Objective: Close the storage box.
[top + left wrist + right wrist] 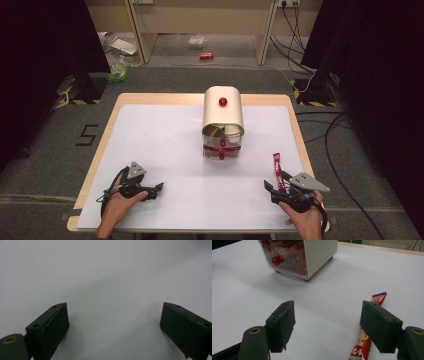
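- Covering most of the table (pixel 150 150) is a white sheet, with bare wood showing along the far and left edges.
- Standing toward the middle of the far edge is a white box (pixel 223 116) with a rounded roll-up lid and a red knob on top; its clear front drawer, with a red knob of its own, holds many red packets, and the lid sits partly raised over a cup-like shape inside.
- Holding the right tongs (pixel 274 188) near the table's near right corner is the person's right hand; the jaws stand wide apart and clamp nothing.
- Resting near the near left corner are the left tongs (pixel 159 188), jaws also spread wide over bare white sheet, with nothing between them.
- Lying flat on the sheet toward the right edge is the one loose red packet (pixel 277 170), a long thin stick, well apart from the box.
- In the right gripper view the packet (pixel 364 340) runs past the inner side of the right-hand jaw, close to it but not gripped.
- Judging from this, the work is at its start: the packet is not yet picked up and nothing has been carried to the box.
- What is left, as it seems, is closing on the packet, lifting it and putting it in with the others.
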`<state>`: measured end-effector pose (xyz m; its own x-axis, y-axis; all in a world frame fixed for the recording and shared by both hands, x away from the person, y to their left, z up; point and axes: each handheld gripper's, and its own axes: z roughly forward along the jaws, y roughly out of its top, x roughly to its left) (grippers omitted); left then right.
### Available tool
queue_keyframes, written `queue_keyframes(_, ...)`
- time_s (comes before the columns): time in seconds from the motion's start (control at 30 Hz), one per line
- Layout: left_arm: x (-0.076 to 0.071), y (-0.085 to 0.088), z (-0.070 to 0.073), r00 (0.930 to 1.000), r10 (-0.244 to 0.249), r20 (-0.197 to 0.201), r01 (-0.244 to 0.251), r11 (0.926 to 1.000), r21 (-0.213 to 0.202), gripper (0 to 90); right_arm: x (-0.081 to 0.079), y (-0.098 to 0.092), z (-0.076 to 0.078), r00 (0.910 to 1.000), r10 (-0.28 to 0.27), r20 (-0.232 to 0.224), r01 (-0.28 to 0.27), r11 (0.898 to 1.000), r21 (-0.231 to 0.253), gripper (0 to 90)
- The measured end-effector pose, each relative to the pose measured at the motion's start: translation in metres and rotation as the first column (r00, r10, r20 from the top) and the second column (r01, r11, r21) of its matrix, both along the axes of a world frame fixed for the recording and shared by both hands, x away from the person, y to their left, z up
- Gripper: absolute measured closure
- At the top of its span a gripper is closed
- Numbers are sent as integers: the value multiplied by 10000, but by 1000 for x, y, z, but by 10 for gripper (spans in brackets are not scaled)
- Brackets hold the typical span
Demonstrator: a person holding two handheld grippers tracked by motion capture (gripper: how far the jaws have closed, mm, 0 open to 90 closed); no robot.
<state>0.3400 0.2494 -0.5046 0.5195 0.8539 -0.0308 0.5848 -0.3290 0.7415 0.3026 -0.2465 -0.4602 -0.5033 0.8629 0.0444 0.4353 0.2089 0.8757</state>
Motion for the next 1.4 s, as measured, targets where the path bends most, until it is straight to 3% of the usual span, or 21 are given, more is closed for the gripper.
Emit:
queue_keyframes(0.37, 0, 0, 0, 10000, -1, 1, 1, 10000, 5, 77, -8, -6, -2, 9999, 27, -133, -28, 10000, -82, 273)
queue_keyframes(0.97, 0, 0, 0, 10000, 0, 3, 0, 10000, 4, 77, -20, -18, -10, 9963, -120, -846, 97, 9996, -276, 208)
queue_keyframes(1.4, 0, 0, 0, 10000, 1, 5, -1, 10000, 7, 77, -33, -24, -15, 9932, -69, -1162, -38, 9958, -918, 204)
